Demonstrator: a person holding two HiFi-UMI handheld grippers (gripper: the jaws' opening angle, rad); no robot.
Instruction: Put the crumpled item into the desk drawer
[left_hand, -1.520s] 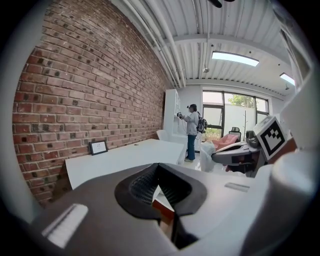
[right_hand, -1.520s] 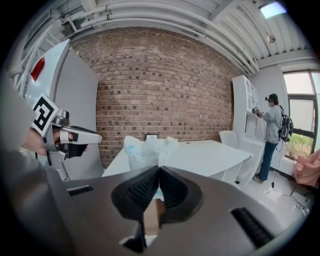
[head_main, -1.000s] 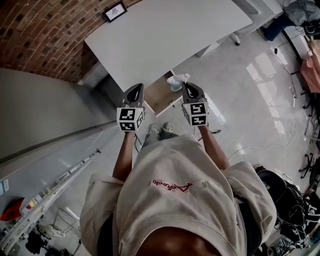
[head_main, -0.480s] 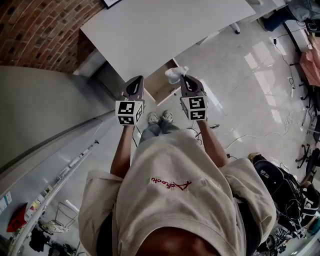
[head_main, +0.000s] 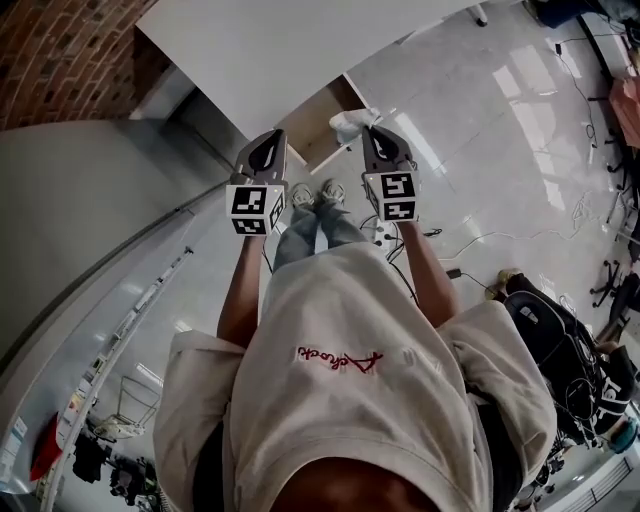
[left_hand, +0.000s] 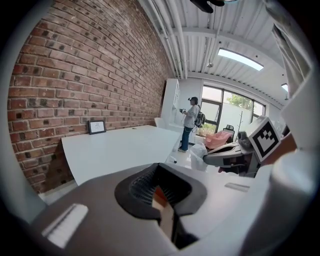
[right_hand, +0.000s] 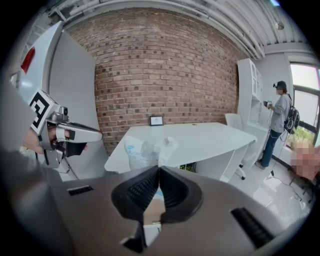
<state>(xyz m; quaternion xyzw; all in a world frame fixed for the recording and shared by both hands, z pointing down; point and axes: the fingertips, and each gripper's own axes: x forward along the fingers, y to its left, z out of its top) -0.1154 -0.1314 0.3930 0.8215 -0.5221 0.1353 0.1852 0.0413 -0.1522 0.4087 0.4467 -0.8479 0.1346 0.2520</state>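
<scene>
The crumpled item (head_main: 350, 122) is a whitish, partly clear plastic wad (right_hand: 147, 149). My right gripper (head_main: 369, 130) is shut on it, and the wad bulges out past the closed jaws (right_hand: 159, 169). It hangs over the right front corner of the open wooden desk drawer (head_main: 318, 115), under the white desk (head_main: 290, 40). My left gripper (head_main: 273, 138) is level beside the right one, left of the drawer. Its jaws (left_hand: 159, 167) are shut with nothing between them. In the left gripper view the right gripper (left_hand: 224, 153) holds the wad (left_hand: 198, 152).
A small framed picture (right_hand: 156, 120) stands at the desk's back edge against the brick wall (left_hand: 75, 75). A grey panel (head_main: 90, 190) runs along the left. Cables (head_main: 480, 250) lie on the glossy floor, right. A person (right_hand: 278, 122) stands far off by the window.
The desk and drawer have slid toward the top of the head view. Both grippers stayed side by side, the right one still shut on the wad.
</scene>
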